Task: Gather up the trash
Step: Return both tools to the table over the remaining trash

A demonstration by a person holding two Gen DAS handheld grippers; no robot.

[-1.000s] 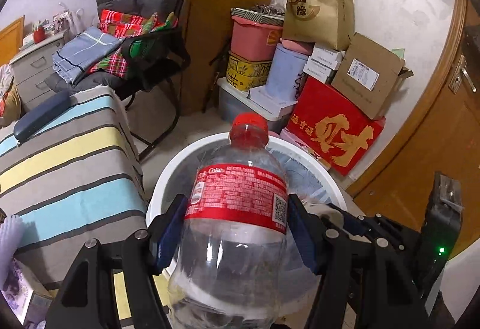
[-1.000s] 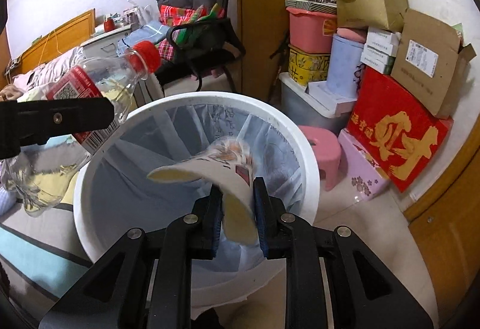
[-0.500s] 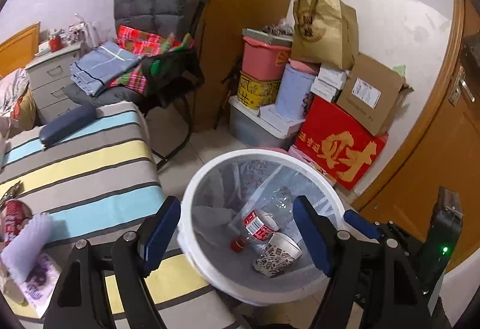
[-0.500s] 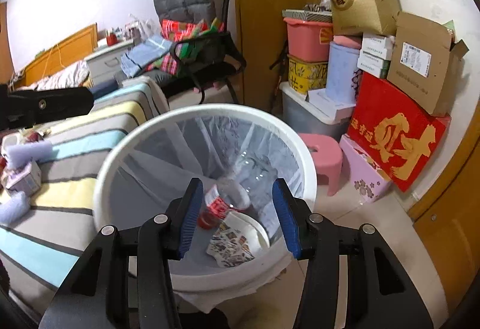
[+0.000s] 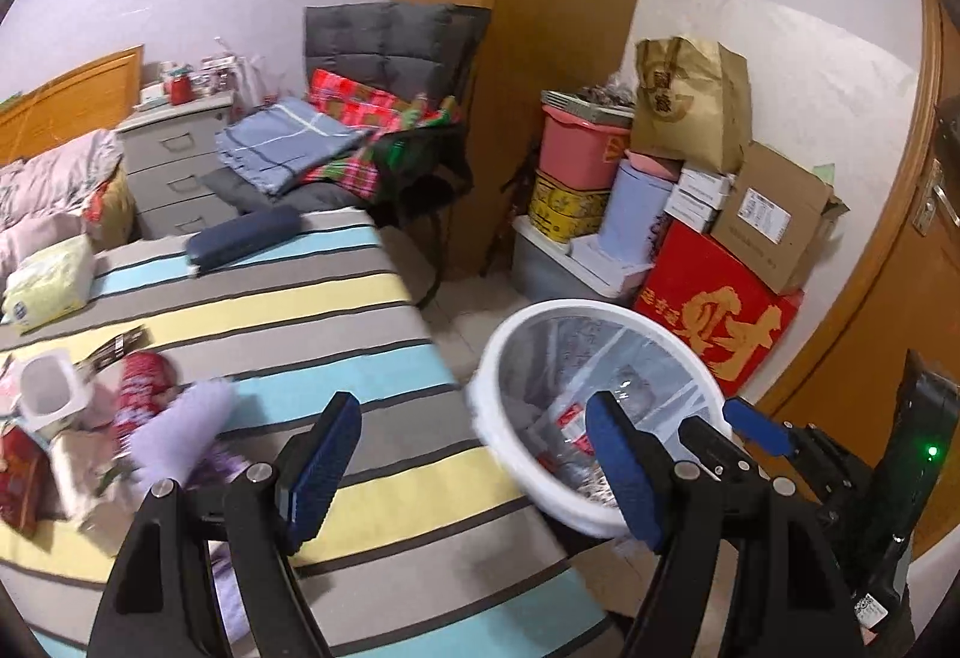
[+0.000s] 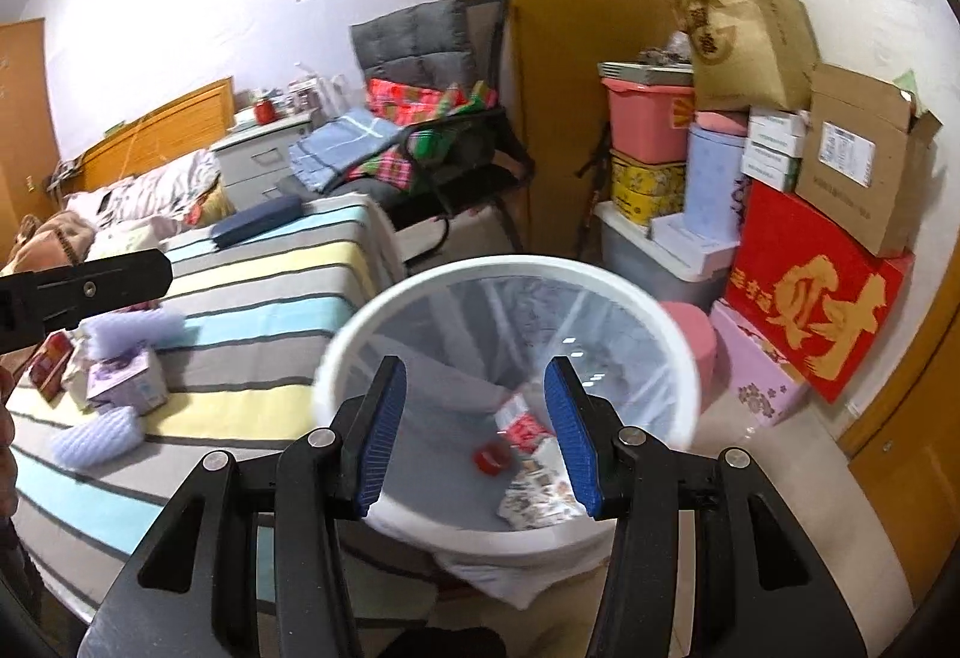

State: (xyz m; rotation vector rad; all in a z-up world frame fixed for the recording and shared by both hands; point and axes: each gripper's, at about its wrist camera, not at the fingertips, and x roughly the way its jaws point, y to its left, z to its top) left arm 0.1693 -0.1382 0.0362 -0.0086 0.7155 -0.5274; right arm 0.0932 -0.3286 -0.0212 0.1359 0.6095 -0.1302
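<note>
A white trash bin (image 6: 606, 279) with a clear liner stands on the floor beside the bed; it also shows in the left wrist view (image 5: 516, 325). Inside lie a plastic bottle with a red label (image 6: 521, 427) and a printed paper cup (image 6: 534, 496). My right gripper (image 6: 474, 430) is open and empty above the bin's near rim. My left gripper (image 5: 474, 466) is open and empty over the bed's edge, left of the bin. More trash lies on the bed: a white cup (image 5: 45, 394), a red wrapper (image 5: 141, 382), purple foam pieces (image 5: 180, 427) and a purple box (image 6: 126, 382).
The striped bed (image 5: 300, 310) fills the left side. A chair piled with clothes (image 5: 384, 130) stands behind it. Stacked boxes and tubs (image 5: 690, 214) line the wall behind the bin, with a red box (image 6: 816, 298), a pink stool (image 6: 690, 325) and a wooden door (image 5: 900, 298) at right.
Both grippers opened: the bottle dropped from the left and the paper cup from the right into the bin. Both grippers then pulled back and swung left toward the bed.
</note>
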